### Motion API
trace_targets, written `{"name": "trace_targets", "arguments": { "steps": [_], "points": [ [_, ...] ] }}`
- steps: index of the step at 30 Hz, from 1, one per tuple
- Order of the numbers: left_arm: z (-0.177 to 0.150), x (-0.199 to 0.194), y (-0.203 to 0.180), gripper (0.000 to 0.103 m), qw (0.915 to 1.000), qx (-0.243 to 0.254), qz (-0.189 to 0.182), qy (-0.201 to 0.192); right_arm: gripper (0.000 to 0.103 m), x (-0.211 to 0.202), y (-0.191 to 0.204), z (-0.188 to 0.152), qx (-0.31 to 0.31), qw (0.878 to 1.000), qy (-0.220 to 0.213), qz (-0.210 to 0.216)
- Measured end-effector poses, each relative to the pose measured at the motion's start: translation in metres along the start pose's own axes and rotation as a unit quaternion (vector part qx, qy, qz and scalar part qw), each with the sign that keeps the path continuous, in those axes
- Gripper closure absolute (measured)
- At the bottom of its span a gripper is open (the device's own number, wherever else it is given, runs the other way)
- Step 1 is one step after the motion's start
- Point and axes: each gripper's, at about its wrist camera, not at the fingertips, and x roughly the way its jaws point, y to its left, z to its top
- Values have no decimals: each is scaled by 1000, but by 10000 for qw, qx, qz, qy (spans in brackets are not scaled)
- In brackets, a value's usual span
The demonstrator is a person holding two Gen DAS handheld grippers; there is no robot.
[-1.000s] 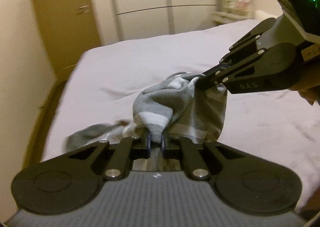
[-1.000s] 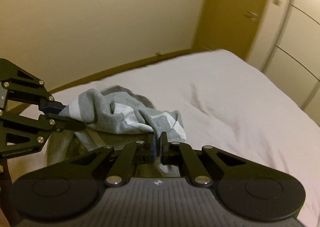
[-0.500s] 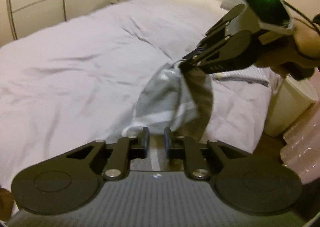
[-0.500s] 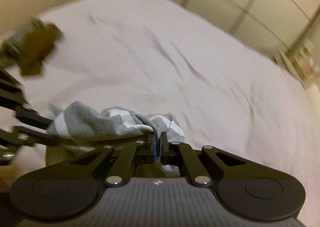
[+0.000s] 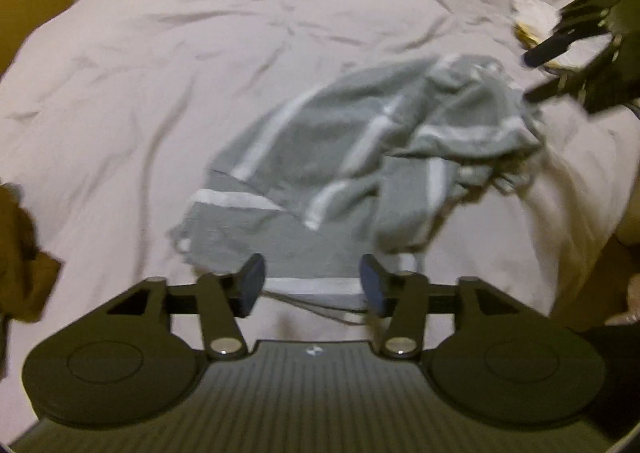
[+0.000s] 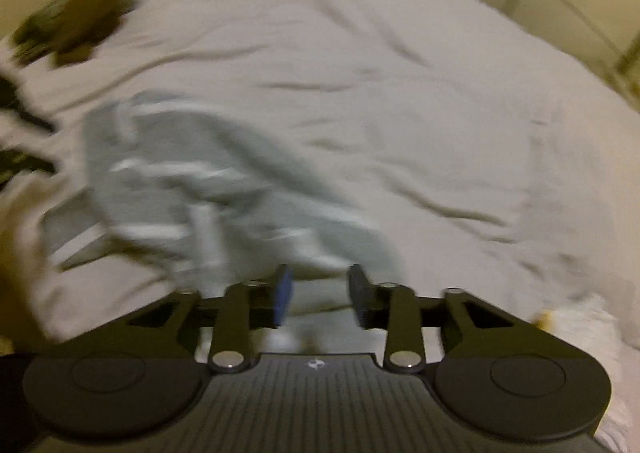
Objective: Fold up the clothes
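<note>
Grey striped garment (image 5: 360, 157) lies crumpled on bed (image 5: 200, 33), toward near edge. Left gripper (image 5: 312, 285) spread wide, empty, above hem. Right gripper (image 6: 320, 295) likewise parted, holding nothing. Advice: pinch hem corners, pull apart, flatten before first fold.

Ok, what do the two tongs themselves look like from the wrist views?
Both are matte black. The left tongs have angular linkage arms with silver pivot screws, round side discs, a ribbed grey body bearing a small white logo, and blue-faced pads. The right tongs look the same: one blue pad, the other darker.
</note>
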Motion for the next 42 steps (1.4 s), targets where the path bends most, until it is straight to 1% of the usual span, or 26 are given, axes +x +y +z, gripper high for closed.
{"name": "trace_targets", "arguments": {
  "steps": [1, 2, 3, 4, 5, 6, 7, 8, 9, 10, 11, 13, 14, 15, 18, 20, 22, 25, 27, 31, 33, 36, 38, 40, 41, 42],
  "points": [
    [-1, 6, -3, 45, 9999, 64, -118, 2, 51, 6, 10, -3, -156, 9998, 28, 87],
    [3, 14, -15, 45, 9997, 111, -233, 22, 46, 13, 21, -10, -304, 9995, 71, 87],
    [2, 24, -20, 48, 9992, 184, -333, 75, 46, 21, 27, -16, -367, 9992, 151, 7],
    [2, 34, -26, 58, 9986, 260, -432, 127, 46, 29, 32, -22, -420, 9988, 235, -82],
    [2, 46, -34, 76, 9979, 374, -501, 170, 46, 37, 38, -28, -472, 9982, 319, -171],
    [3, 53, -38, 85, 9975, 464, -495, 199, 47, 43, 40, -33, -450, 9980, 386, -228],
    [3, 59, -41, 96, 9971, 547, -489, 219, 47, 47, 43, -36, -481, 9976, 392, -314],
    [4, 57, -38, 102, 9974, 529, -477, 107, 47, 51, 45, -39, -519, 9971, 391, -405],
    [5, 54, -35, 103, 9977, 509, -458, -7, 47, 54, 47, -39, -583, 9965, 378, -464],
    [8, 46, -30, 103, 9981, 483, -337, -168, 47, 56, 49, -39, -651, 9959, 364, -521],
    [12, 38, -24, 103, 9981, 453, -219, -361, 50, 58, 50, -39, -718, 9951, 350, -577],
    [26, 22, -7, 103, 9967, 324, -65, -747, 68, 67, 52, -39, -743, 9950, 328, -578],
    [34, 14, 1, 103, 9953, 310, 22, -915, 91, 70, 51, -40, -718, 9952, 307, -582],
    [42, 5, 9, 103, 9937, 296, 107, -1080, 103, 69, 47, -40, -639, 9956, 303, -615],
    [60, -31, 25, 103, 9884, 256, 278, -1473, 103, 41, 35, -35, -363, 9948, 2, -947],
    [68, -57, 32, 103, 9847, 265, 339, -1691, 103, 4, 27, -32, -163, 9928, -208, -1169],
    [68, -89, 33, 103, 9818, 354, 310, -1839, 103, -38, 22, -30, -1, 9908, -369, -1298],
    [66, -139, 27, 103, 9758, 624, 223, -2082, 103, -100, 18, -27, 207, 9869, -631, -1469],
    [67, -174, 23, 103, 9700, 785, 176, -2293, 103, -145, 21, -25, 272, 9827, -880, -1605],
    [82, -238, 19, 103, 9568, 979, 157, -2733, 103, -230, 27, -22, 467, 9709, -1386, -1897],
    [94, -258, 19, 103, 9524, 1058, 157, -2855, 103, -267, 24, -18, 551, 9632, -1630, -2064],
    [121, -260, 21, 103, 9550, 1091, 156, -2754, 103, -298, 8, -6, 561, 9537, -1915, -2249],
    [139, -242, 29, 103, 9633, 965, 166, -2500, 103, -297, -13, 8, 470, 9532, -1982, -2234],
    [152, -213, 39, 101, 9722, 723, 209, -2217, 103, -261, -44, 30, 336, 9631, -1798, -1974],
    [157, -195, 44, 96, 9761, 575, 255, -2081, 103, -242, -60, 42, 268, 9678, -1699, -1836],
    [161, -172, 51, 92, 9818, 357, 330, -1835, 101, -223, -76, 53, 200, 9722, -1600, -1698]
  ]
}}
